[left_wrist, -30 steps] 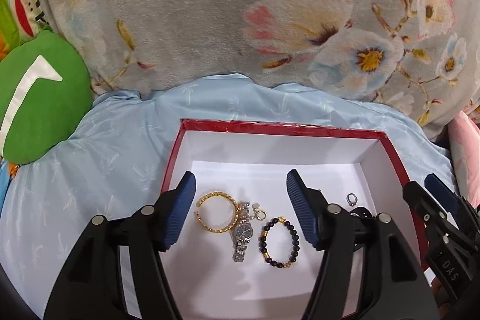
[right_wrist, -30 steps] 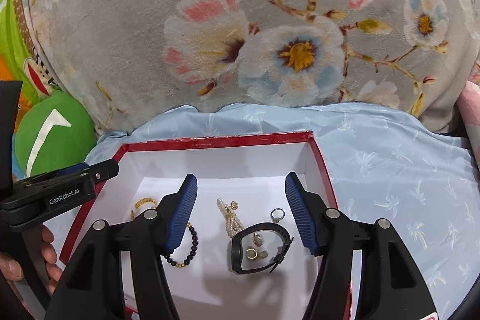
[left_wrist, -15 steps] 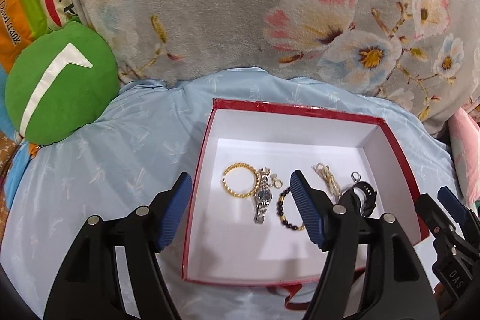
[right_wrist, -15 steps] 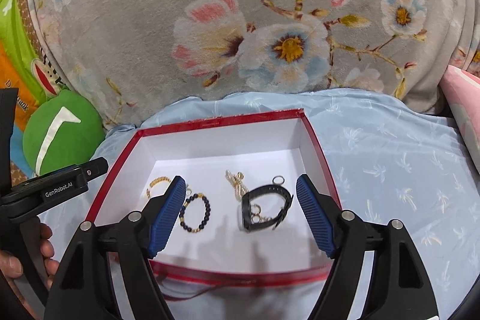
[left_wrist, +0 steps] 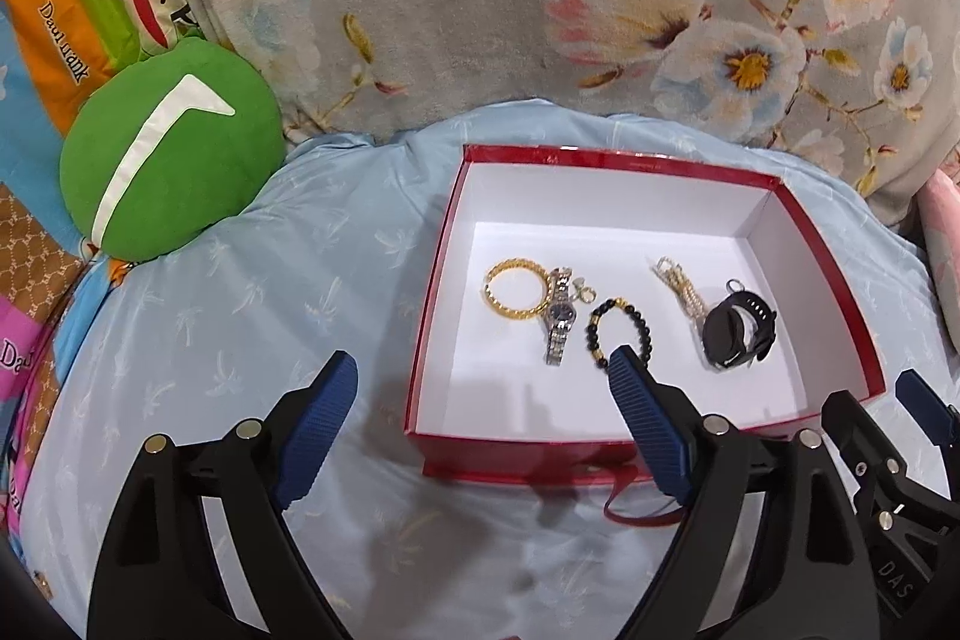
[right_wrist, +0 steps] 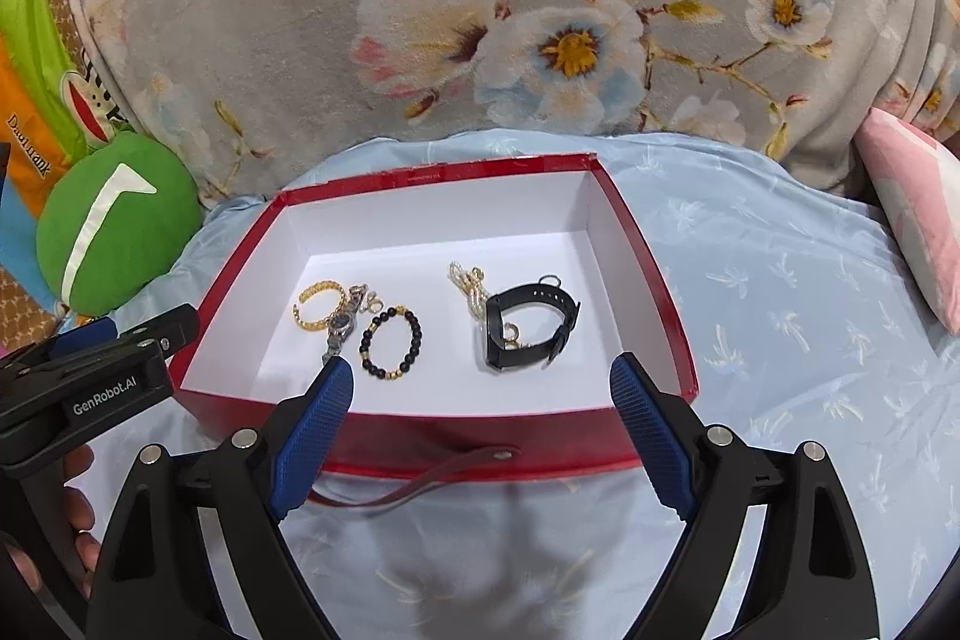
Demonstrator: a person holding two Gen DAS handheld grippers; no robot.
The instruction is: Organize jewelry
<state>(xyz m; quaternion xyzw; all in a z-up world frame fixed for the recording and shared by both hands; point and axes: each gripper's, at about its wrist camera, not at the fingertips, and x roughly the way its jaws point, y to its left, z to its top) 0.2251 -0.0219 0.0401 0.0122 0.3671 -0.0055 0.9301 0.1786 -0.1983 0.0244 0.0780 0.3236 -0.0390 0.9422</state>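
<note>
A red box [left_wrist: 600, 451] [right_wrist: 660, 292] with a white inside lies on the light blue bedding. In it lie a gold bangle [left_wrist: 516, 290] [right_wrist: 318, 307], a silver watch [left_wrist: 561, 319] [right_wrist: 342, 325], a black bead bracelet [left_wrist: 621, 328] [right_wrist: 391, 343], a pale chain [left_wrist: 681, 286] [right_wrist: 468, 287] and a black smartwatch [left_wrist: 735, 334] [right_wrist: 528, 331]. My left gripper [left_wrist: 483, 388] hovers before the box's near left corner, its jaws opening with nothing between them. My right gripper [right_wrist: 480, 388] hangs over the near wall, jaws opening too, nothing in them.
A grey floral blanket [left_wrist: 540, 10] [right_wrist: 510, 10] rises behind the box. A green round cushion [left_wrist: 168, 148] [right_wrist: 114, 232] lies at the left, a pink pillow [right_wrist: 918, 214] at the right. A red strap [right_wrist: 420, 472] hangs from the box's front wall. A hand [right_wrist: 78, 484] holds the left gripper.
Both grippers have drawn back out of the box toward its near side, and their jaws have spread wider. The jewelry stays lying in the box.
</note>
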